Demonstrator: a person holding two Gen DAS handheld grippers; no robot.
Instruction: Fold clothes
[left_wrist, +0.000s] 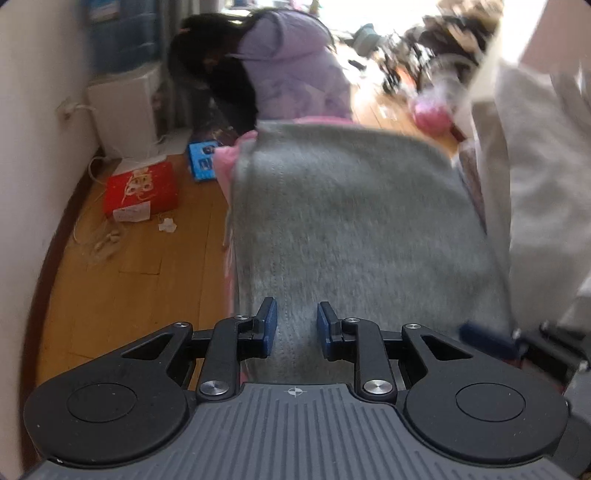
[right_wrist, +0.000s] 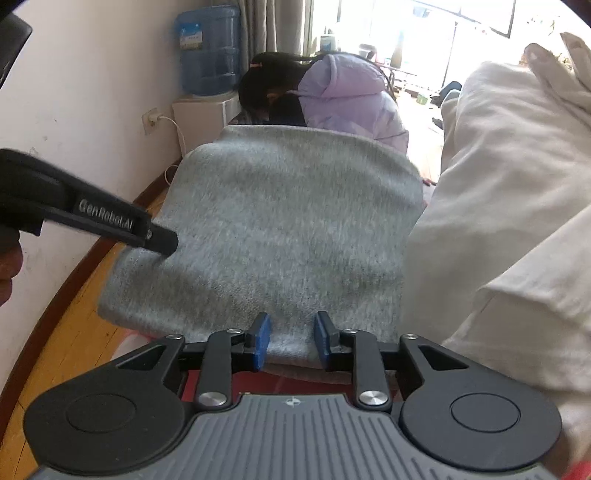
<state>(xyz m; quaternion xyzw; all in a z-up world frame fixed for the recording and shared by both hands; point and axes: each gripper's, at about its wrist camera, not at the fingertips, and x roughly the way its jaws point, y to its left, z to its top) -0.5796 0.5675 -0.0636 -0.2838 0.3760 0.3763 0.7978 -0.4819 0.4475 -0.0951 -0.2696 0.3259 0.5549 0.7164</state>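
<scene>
Wooden-floored room, pink-covered surface: grey garment (right_wrist: 280, 221) partly folded.
Left tool (left_wrist: 296, 325) and right tool (right_wrist: 291, 341) each clench its near edge; further folds likely remain.

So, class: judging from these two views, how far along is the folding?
Done: the grey garment already looks folded over, its far edge rounded. In hand: both grippers, left and right, have fingers astride its near edge. Left: the cream clothes beside it look unfolded.
</scene>
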